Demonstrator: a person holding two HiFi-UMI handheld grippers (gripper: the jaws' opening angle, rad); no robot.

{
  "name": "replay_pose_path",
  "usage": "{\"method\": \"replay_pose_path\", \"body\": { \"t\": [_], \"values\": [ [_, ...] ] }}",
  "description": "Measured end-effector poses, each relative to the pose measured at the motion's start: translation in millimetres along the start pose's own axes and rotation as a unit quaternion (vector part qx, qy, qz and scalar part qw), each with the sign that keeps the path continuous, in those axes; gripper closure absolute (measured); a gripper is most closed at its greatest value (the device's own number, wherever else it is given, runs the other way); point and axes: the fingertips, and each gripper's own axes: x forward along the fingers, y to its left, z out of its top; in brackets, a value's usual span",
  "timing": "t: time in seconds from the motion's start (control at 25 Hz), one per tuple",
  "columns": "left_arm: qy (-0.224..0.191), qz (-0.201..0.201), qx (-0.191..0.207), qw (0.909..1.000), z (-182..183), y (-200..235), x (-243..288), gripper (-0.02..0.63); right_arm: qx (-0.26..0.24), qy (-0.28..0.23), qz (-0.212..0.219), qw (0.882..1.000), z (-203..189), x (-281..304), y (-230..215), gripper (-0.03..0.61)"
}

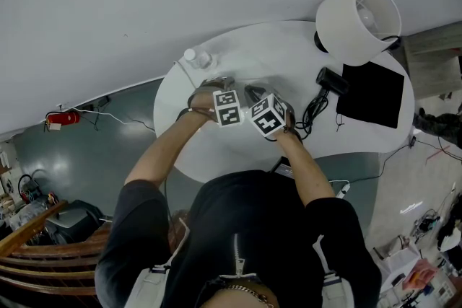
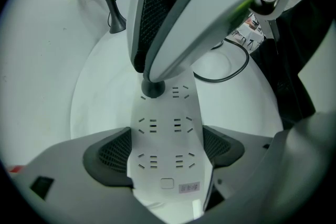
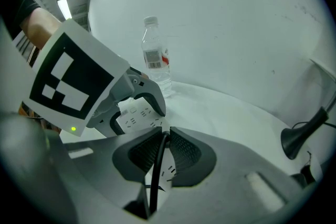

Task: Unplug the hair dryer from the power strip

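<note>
A white power strip (image 2: 165, 139) lies on the round white table (image 1: 216, 148), lengthwise between the jaws of my left gripper (image 2: 167, 135), whose pads press on its two long sides. The hair dryer's black plug (image 2: 152, 87) sits in a socket at the strip's far end. My right gripper (image 3: 164, 132) is shut on that plug, and its black cord (image 3: 155, 176) runs down between the pads. The black hair dryer (image 1: 331, 80) lies at the table's right, with its cord (image 1: 314, 112) looped beside it.
A clear water bottle (image 3: 155, 57) stands at the table's far left edge. At the right are a white lamp (image 1: 357, 22), whose shade overhangs the table, and a black mat (image 1: 372, 94). The person's arms reach in from below.
</note>
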Motion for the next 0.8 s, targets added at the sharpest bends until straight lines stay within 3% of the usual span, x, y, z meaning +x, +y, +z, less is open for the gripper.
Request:
{"method": "replay_pose_path", "body": {
  "t": [0.16,0.32,0.8],
  "values": [
    [0.002,0.0,0.0,1.0,0,0,2,0.212,0.003,-0.01,-0.004,1.0,3,-4,-1,0.531],
    [0.004,0.001,0.002,1.0,0,2,3,0.212,-0.014,-0.045,-0.037,0.998,31,-20,-17,0.529],
    [0.01,0.01,-0.002,0.9999,0,4,3,0.21,0.036,-0.067,-0.019,0.997,20,-42,-20,0.525]
  ]
}}
